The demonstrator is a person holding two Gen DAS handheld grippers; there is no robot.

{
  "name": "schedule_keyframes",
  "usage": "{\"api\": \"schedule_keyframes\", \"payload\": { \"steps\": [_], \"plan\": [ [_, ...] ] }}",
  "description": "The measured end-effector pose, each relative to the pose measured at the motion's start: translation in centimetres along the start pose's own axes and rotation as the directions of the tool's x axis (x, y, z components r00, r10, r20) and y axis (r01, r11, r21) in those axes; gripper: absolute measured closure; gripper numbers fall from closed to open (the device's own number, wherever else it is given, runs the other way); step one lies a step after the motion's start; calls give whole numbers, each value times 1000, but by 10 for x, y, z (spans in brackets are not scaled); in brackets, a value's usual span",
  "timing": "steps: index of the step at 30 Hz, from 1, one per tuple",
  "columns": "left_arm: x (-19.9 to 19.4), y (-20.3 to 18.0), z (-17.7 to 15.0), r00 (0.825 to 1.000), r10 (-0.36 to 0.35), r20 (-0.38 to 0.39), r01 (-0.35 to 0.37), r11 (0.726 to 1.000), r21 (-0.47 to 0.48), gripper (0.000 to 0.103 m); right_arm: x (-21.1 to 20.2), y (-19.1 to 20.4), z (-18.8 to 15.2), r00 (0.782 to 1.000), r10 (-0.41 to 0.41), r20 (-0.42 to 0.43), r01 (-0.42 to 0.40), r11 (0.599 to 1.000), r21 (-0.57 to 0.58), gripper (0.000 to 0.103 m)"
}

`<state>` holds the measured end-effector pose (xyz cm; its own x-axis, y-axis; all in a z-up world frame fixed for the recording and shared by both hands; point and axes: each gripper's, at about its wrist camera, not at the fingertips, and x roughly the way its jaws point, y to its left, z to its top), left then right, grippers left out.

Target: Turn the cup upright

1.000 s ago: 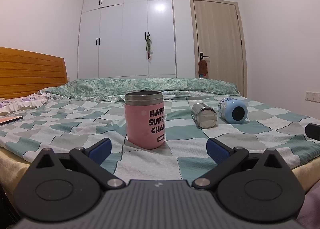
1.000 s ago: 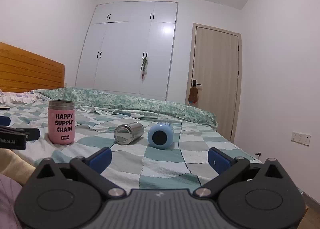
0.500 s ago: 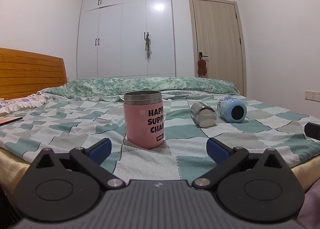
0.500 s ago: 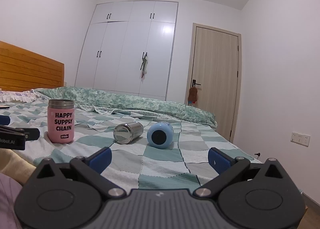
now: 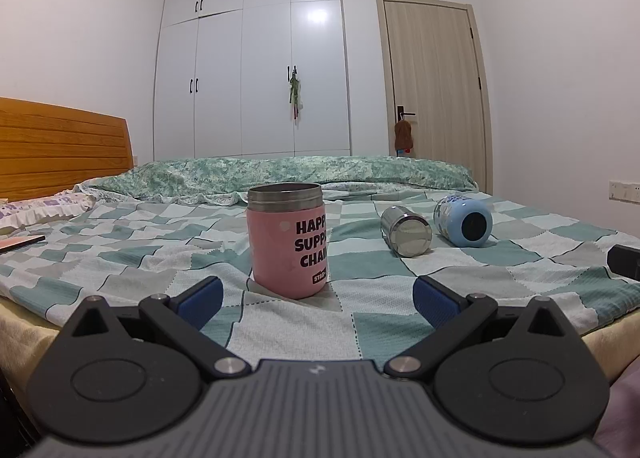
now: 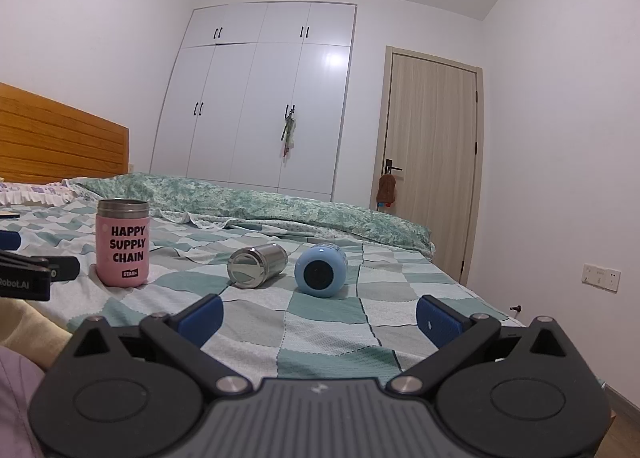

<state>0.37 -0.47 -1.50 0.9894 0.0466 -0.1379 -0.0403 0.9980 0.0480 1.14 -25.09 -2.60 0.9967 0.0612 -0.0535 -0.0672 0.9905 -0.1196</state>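
A pink cup point(image 5: 287, 244) with black lettering stands upright on the checked bedspread; it also shows in the right wrist view point(image 6: 122, 242). A steel cup point(image 5: 405, 230) point(image 6: 257, 266) and a light blue cup point(image 5: 464, 220) point(image 6: 321, 270) lie on their sides, side by side, to its right. My left gripper point(image 5: 318, 296) is open and empty, just short of the pink cup. My right gripper point(image 6: 319, 312) is open and empty, some way in front of the two lying cups.
The bed point(image 5: 120, 258) has a wooden headboard point(image 5: 60, 145) at the left and a folded green quilt point(image 5: 300, 173) at the back. A white wardrobe point(image 5: 256, 69) and a door point(image 5: 434, 93) stand behind. The left gripper's fingers point(image 6: 64, 266) show at the right wrist view's left edge.
Both views have shifted only slightly. The cups have not moved and both grippers stay open.
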Motion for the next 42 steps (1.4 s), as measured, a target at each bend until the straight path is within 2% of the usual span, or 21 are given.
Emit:
{"api": "schedule_keyframes", "payload": {
  "steps": [42],
  "plan": [
    [-4, -3, 2, 1000, -13, 7, 13, 1000, -2, 0, -3, 2, 1, 1000, 7, 6, -7, 1000, -1, 0]
  ]
}}
